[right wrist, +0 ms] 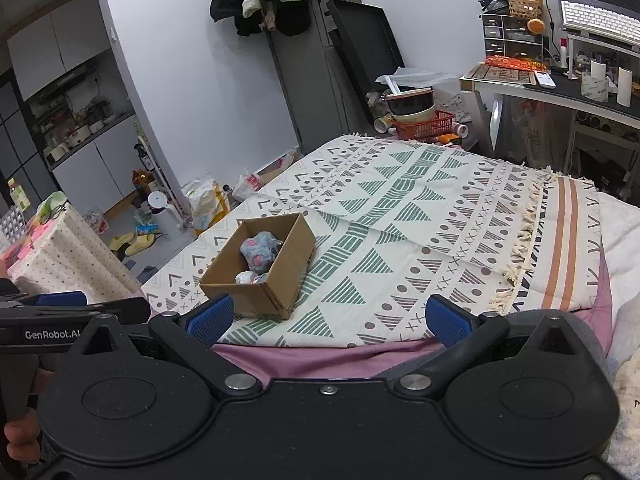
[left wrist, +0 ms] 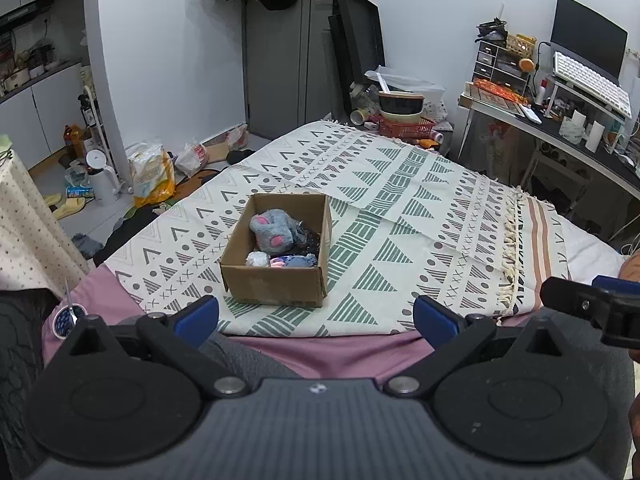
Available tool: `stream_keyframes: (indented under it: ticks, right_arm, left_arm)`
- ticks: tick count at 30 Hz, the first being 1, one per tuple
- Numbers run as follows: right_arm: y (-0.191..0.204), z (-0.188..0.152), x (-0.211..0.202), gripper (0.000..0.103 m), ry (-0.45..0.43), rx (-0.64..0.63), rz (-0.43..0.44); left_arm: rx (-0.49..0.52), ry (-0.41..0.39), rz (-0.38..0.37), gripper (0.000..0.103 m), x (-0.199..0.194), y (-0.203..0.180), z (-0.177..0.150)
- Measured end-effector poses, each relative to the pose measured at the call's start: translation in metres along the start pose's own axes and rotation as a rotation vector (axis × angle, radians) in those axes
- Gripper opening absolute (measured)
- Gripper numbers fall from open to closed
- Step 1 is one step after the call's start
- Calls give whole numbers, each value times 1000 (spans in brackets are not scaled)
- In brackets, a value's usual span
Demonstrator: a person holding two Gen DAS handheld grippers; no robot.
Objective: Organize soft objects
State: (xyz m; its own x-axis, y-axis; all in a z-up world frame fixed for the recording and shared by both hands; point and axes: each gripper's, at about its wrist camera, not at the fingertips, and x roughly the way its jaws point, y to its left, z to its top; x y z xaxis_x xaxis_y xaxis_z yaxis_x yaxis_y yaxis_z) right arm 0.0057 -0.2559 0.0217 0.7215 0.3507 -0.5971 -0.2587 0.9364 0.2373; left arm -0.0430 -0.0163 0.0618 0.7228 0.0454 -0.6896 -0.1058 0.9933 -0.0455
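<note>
A brown cardboard box (left wrist: 276, 284) (right wrist: 280, 276) stands on the patterned bedspread (left wrist: 400, 208) (right wrist: 400, 216). Inside it lie a grey plush with pink patches (left wrist: 274, 231) (right wrist: 259, 251), a small white soft item (left wrist: 257, 259) (right wrist: 244, 277), a blue one (left wrist: 298, 261) and something dark (left wrist: 310, 240). My left gripper (left wrist: 316, 318) hangs open just short of the box, nothing between its blue pads. My right gripper (right wrist: 327, 320) is open too, empty, with the box ahead of its left pad. Each gripper shows at the edge of the other's view.
The bed's near edge has pink sheet (left wrist: 352, 348). A dotted cloth-covered table (right wrist: 68, 256) stands left. Bags, slippers and a white kettle (left wrist: 102, 178) litter the floor. A red basket with bowls (left wrist: 404, 120) sits beyond the bed, a cluttered desk (left wrist: 560, 120) at right.
</note>
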Motion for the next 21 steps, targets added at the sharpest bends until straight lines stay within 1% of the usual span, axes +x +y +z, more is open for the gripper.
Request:
stream_keyframes:
  ticks: [9, 21]
  right_arm:
    - [-1, 0, -9, 103, -26, -10, 7]
    - [1, -1, -10, 103, -27, -17, -9]
  left_arm:
    - [-1, -10, 13, 103, -6, 4, -1]
    - [-9, -25, 7, 102, -10, 8, 0]
